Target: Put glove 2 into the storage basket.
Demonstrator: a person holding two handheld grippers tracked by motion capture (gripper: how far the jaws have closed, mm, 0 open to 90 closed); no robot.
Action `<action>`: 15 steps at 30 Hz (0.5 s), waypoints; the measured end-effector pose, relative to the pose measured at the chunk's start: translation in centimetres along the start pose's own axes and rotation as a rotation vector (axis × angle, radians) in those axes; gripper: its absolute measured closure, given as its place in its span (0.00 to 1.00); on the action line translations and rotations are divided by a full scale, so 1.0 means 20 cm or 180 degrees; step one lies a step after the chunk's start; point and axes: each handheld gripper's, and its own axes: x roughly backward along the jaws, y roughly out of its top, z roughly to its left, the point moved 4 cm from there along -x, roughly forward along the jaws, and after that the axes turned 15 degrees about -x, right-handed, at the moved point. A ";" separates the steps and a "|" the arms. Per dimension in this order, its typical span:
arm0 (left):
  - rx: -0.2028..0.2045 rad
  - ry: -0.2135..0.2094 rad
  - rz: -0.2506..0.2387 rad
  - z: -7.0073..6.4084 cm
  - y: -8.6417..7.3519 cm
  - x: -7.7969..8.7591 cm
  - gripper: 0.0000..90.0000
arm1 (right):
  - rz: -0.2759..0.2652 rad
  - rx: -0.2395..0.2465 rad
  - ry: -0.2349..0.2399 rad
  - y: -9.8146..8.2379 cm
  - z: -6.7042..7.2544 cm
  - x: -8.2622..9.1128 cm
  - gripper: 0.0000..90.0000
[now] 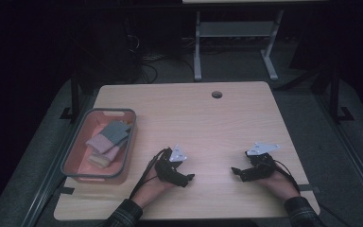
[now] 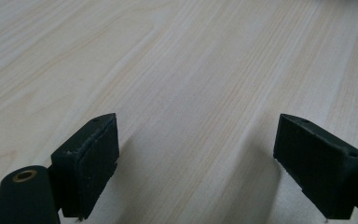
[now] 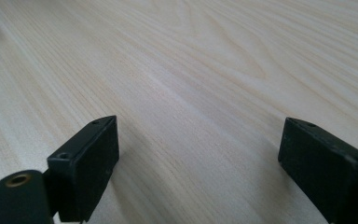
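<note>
Both grippers, left gripper (image 1: 189,178) and right gripper (image 1: 236,172), rest open-jawed on bare table (image 1: 217,123), folded cloths (image 1: 108,139) well left.

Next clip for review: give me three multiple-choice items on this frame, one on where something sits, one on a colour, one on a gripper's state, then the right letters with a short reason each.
1. Where is the basket on the table?
A. at the far right corner
B. near the left edge
C. in the middle, between the two grippers

2. What colour is the inside of the basket?
A. pink
B. bright green
C. dark blue

3. How do the jaws of the left gripper stand?
A. shut on a cloth
B. shut with nothing in them
C. open over bare wood

Key: 1 B, the high view shows it by the table's left edge, left of the left gripper. 2 A, its walls and floor show pink around the folded cloths. 3 C, the left gripper view shows wood grain in the wide gap between the two black pads.
</note>
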 end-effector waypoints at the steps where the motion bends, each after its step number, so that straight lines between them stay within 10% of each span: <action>1: -0.0016 -0.0001 -0.0014 0.00 0.00 0.00 0.14 | 0.0000 -0.0001 0.0001 0.00 0.00 0.00 0.13; 15: -0.0054 -0.0034 -0.0144 -0.01 -0.01 -0.01 0.14 | 0.0000 0.0009 0.0008 0.00 0.00 0.00 0.13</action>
